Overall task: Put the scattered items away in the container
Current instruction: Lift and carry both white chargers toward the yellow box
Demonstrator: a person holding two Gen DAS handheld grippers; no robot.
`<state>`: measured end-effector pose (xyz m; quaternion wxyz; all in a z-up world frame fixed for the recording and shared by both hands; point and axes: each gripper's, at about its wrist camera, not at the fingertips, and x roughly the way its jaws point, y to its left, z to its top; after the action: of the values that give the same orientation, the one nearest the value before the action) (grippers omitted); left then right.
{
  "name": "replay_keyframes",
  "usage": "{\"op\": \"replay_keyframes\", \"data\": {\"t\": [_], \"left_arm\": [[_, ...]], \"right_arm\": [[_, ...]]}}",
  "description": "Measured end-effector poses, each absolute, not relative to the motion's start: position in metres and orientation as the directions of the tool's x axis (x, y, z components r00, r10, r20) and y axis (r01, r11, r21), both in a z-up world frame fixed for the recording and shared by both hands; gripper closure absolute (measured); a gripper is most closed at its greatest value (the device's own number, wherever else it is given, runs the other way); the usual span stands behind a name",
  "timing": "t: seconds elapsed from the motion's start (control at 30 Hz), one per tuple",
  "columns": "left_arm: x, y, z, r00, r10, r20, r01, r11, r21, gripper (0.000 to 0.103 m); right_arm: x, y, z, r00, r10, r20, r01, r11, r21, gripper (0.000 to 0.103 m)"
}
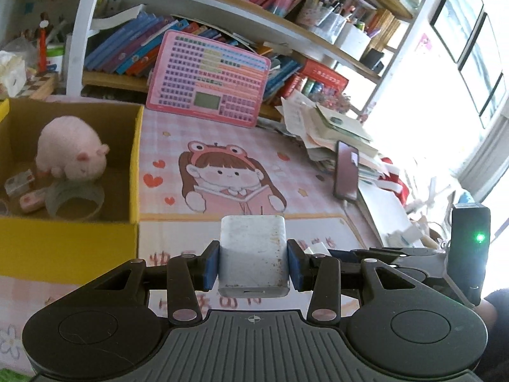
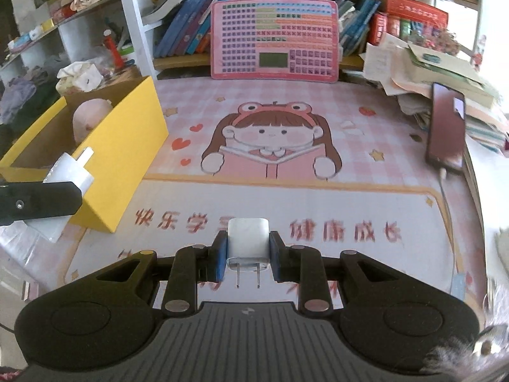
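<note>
My left gripper [image 1: 253, 262] is shut on a large white charger block [image 1: 253, 253], its prongs pointing away from the camera. The yellow cardboard box [image 1: 135, 165] stands to the left of it, holding a pink plush pig [image 1: 68, 151], a tape roll [image 1: 74, 197] and small erasers. My right gripper [image 2: 248, 256] is shut on a smaller white plug adapter [image 2: 248, 242], its two prongs pointing toward the camera, above the pink desk mat [image 2: 286, 121]. In the right wrist view the left gripper with its charger block [image 2: 68, 172] hangs beside the yellow box [image 2: 127, 146].
A pink calculator board [image 2: 273, 39] leans against the bookshelf at the back. A dark phone [image 2: 445, 130] on a cable leans on a pile of papers and books [image 2: 423, 73] at the right. Cloths and clutter lie beyond the box at the left.
</note>
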<state>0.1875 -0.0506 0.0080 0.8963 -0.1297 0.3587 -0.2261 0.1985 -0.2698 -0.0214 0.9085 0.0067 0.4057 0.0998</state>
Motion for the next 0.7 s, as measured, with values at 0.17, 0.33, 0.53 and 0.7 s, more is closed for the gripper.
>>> {"op": "replay_keyframes", "data": {"t": [0.17,0.33,0.53,0.7], "left_arm": [[0.162,-0.024,0.007,0.632,-0.511,-0.583,0.302,0.855,-0.422,0.062],[0.137,0.002,0.005,0.623,-0.513,-0.591,0.297,0.854,-0.427,0.062],[0.115,0.037,0.003,0.63,-0.511,-0.585,0.265,0.849,-0.457,0.062],[0.1,0.058,-0.001,0.622,-0.515,-0.59,0.25,0.844,-0.474,0.062]], "right_arm": [[0.168,-0.249,-0.022,0.645,0.177,-0.743,-0.156,0.983,0.099,0.078],[0.138,-0.228,-0.022,0.66,0.167,-0.733,-0.135,0.985,0.103,0.078],[0.105,-0.206,-0.021,0.668,0.151,-0.728,-0.115,0.988,0.099,0.078],[0.083,-0.19,-0.018,0.668,0.145,-0.73,-0.113,0.989,0.094,0.078]]}}
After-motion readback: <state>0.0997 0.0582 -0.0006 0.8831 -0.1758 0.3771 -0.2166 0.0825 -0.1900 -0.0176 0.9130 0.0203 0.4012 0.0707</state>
